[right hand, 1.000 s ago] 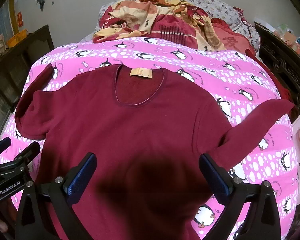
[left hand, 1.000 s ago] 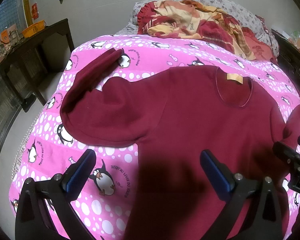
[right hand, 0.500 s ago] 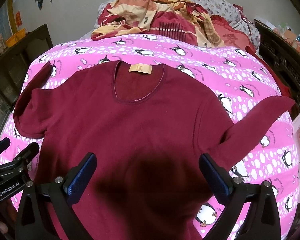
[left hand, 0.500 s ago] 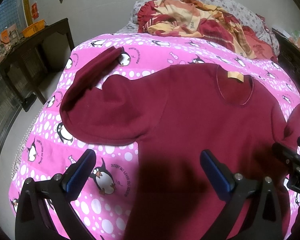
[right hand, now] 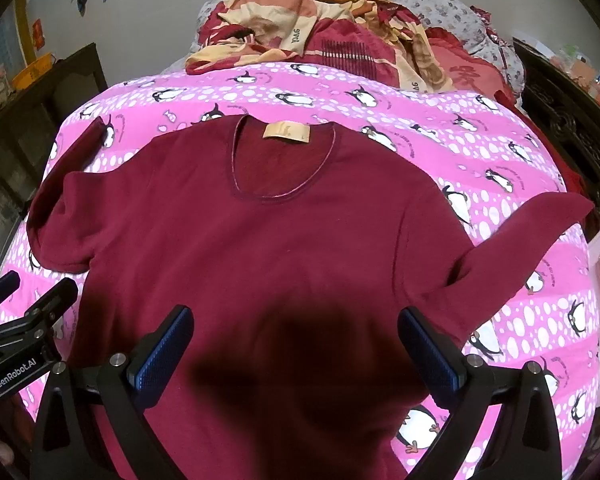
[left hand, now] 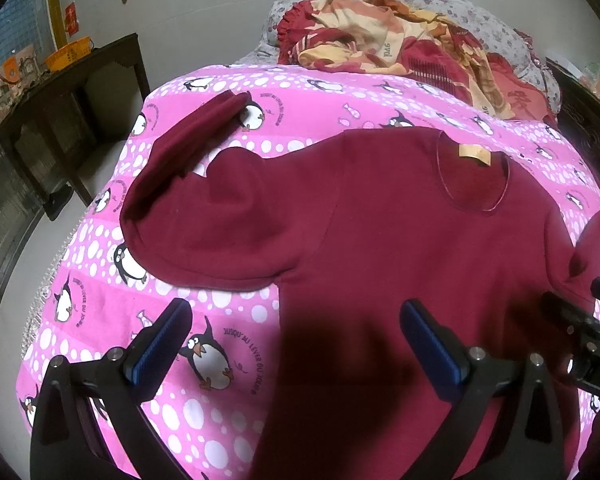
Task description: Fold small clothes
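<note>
A dark red long-sleeved top [right hand: 260,248] lies flat, front up, on a bright pink bedspread [right hand: 420,120] printed with penguins and white dots. Its round neckline, with a tan label [right hand: 286,134] inside the collar, points away from both grippers.

The right gripper [right hand: 296,354] hovers above the lower middle of the top. Its jaws stand wide apart, holding nothing, with the blue pads [right hand: 162,354] facing each other across bare red cloth. A dark shadow falls on the fabric between them. Beyond the right-hand jaw, one sleeve [right hand: 520,232] stretches out straight across the bedspread. Beyond the left-hand jaw, the other sleeve is bent back on itself near the edge of the bed.

The left gripper [left hand: 296,338] hovers over the top's side edge. Its jaws are also spread wide and grip nothing: the left-hand jaw is above pink bedspread [left hand: 220,420], the right-hand jaw above the red top [left hand: 400,240]. Ahead of the left-hand jaw, the bent sleeve [left hand: 204,208] lies in a curved fold, its cuff end angled farther away.

Far ahead of both grippers, a crumpled red and cream blanket [right hand: 320,36] is heaped at the head of the bed. A dark wooden table [left hand: 68,92] stands off to the left.
</note>
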